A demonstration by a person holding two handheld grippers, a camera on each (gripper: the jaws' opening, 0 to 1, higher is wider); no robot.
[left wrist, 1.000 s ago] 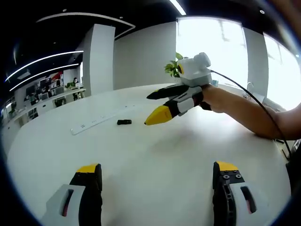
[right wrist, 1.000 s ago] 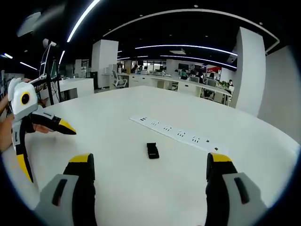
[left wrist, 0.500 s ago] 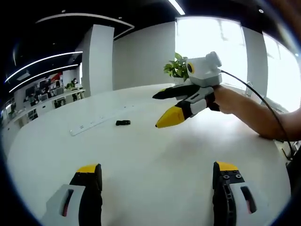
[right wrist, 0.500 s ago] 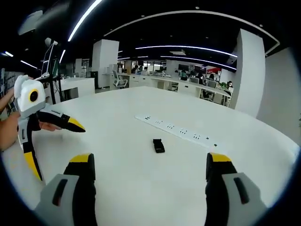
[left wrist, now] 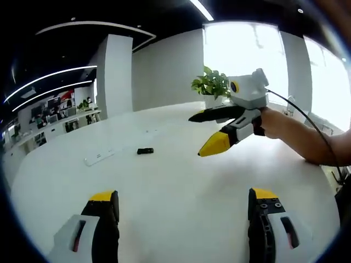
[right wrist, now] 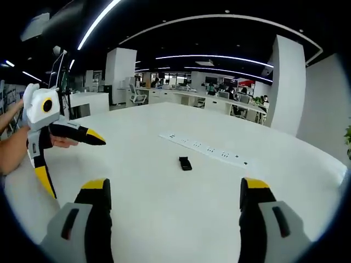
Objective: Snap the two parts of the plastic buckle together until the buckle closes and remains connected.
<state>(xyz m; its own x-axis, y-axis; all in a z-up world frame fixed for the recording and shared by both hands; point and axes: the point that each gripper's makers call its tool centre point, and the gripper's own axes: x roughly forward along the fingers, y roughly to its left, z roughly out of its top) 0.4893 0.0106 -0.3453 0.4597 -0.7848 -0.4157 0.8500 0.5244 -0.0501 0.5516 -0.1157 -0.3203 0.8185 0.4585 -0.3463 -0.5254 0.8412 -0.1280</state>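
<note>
A small black buckle (left wrist: 145, 150) lies alone on the white table (left wrist: 181, 181), well ahead of both grippers. In the right gripper view the buckle (right wrist: 185, 163) sits just in front of a white power strip; it is too small to tell whether its parts are joined. My left gripper (left wrist: 184, 196) is open and holds nothing. My right gripper (right wrist: 175, 186) is open with nothing in it too. In the left gripper view the right gripper (left wrist: 203, 133) hovers over the table at the right, jaws apart, held by a hand. The left gripper (right wrist: 74, 164) shows at the left edge of the right gripper view, also open.
A white power strip (right wrist: 205, 148) lies flat beyond the buckle; in the left gripper view the power strip (left wrist: 98, 159) lies left of it. A potted plant (left wrist: 211, 85) stands at the table's far edge. A cable (left wrist: 299, 120) trails along the person's forearm. Office desks fill the background.
Both views have shifted with the hands. In the left gripper view the right gripper has drifted to the right, away from the buckle. Both grippers stay open; the buckle lies untouched.
</note>
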